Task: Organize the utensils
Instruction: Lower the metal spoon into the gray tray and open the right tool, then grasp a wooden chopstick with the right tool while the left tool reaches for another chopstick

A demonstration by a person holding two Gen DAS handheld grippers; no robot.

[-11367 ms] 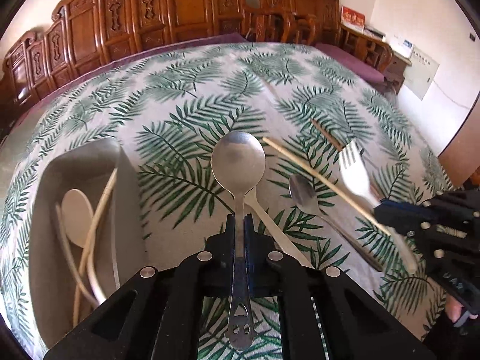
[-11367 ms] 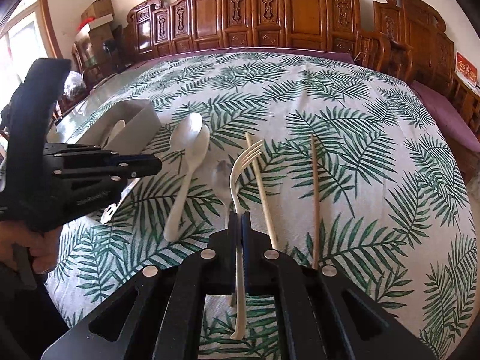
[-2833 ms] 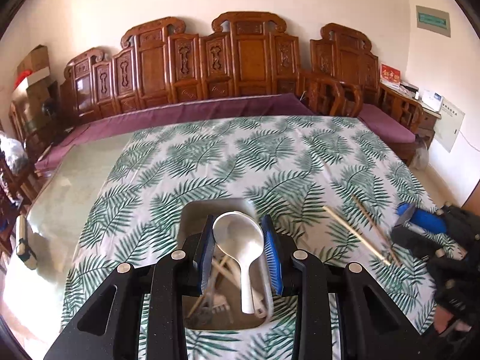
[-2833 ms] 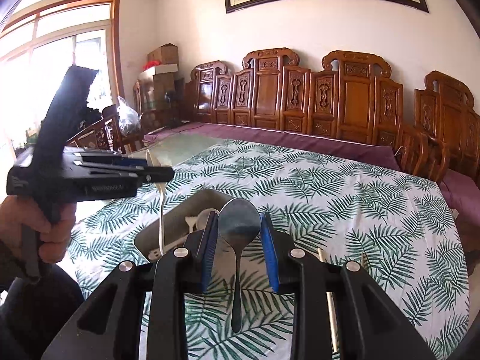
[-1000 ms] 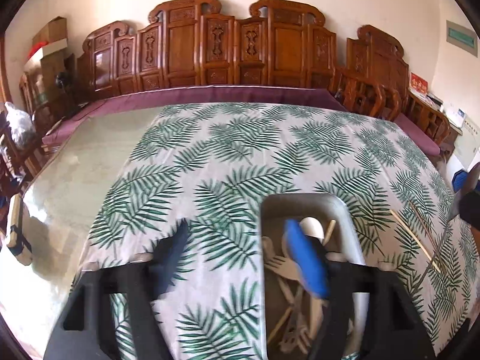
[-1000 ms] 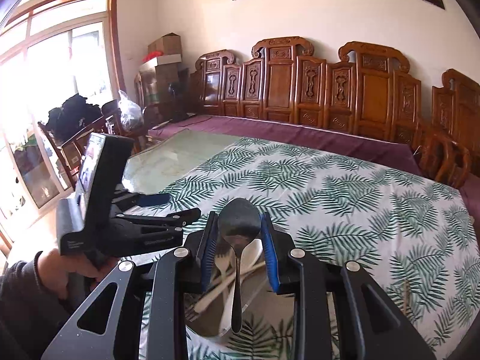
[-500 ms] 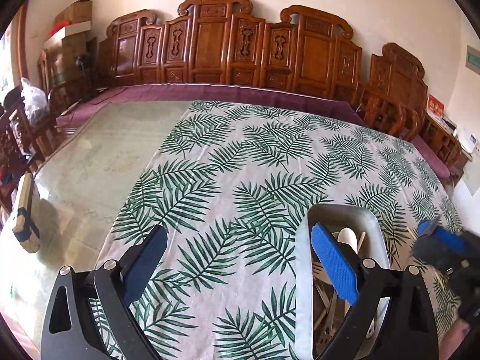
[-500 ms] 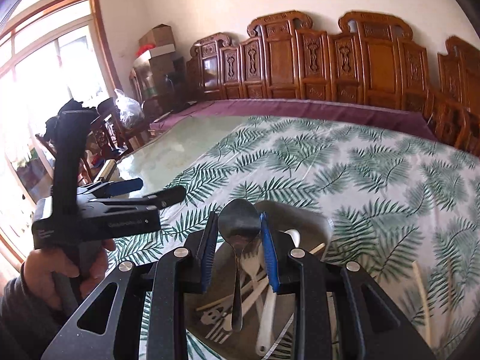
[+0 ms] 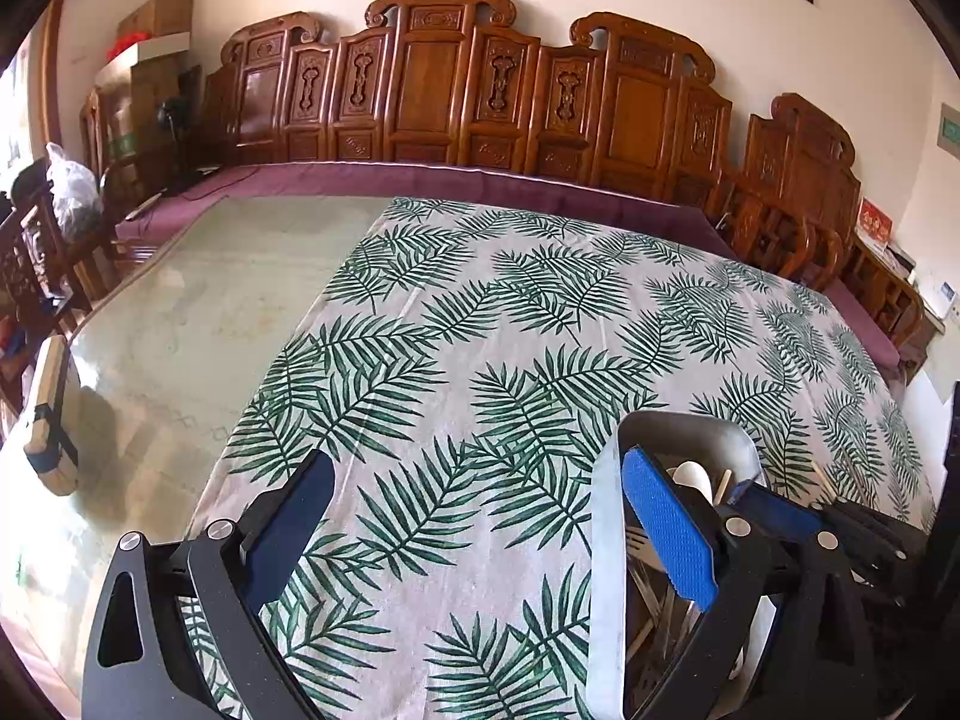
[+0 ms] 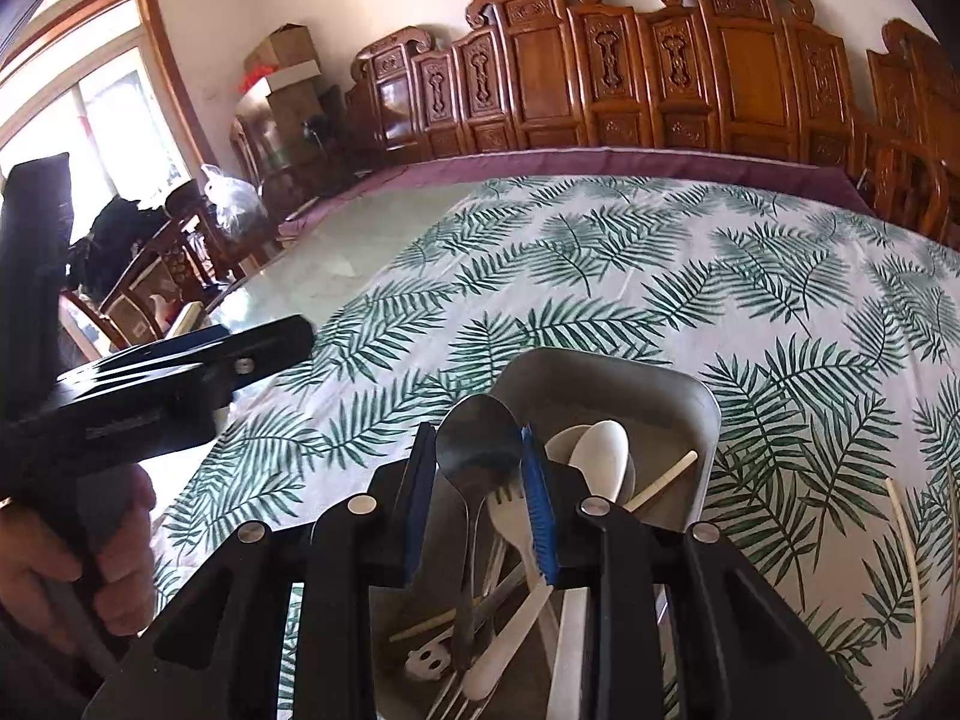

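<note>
The right gripper [image 10: 477,501] has its jaws clamped on the bowl of a metal spoon [image 10: 477,450], whose handle hangs down into the grey tray [image 10: 672,396] below. The left gripper [image 9: 480,531] has just been opening; its jaws stand wide apart with nothing between them, just beside the tray.

In the tray lie a white plastic fork [image 10: 510,516], white spoons [image 10: 600,450] and a chopstick [image 10: 663,480]. The tray sits near the front edge of the leaf-print tabletop [image 10: 630,276]; more chopsticks [image 10: 903,540] lie towards the front right corner.

The spoon looks stiff, light and slick; I judge a hold by the bowl's rims less secure than one across the flat handle.
</note>
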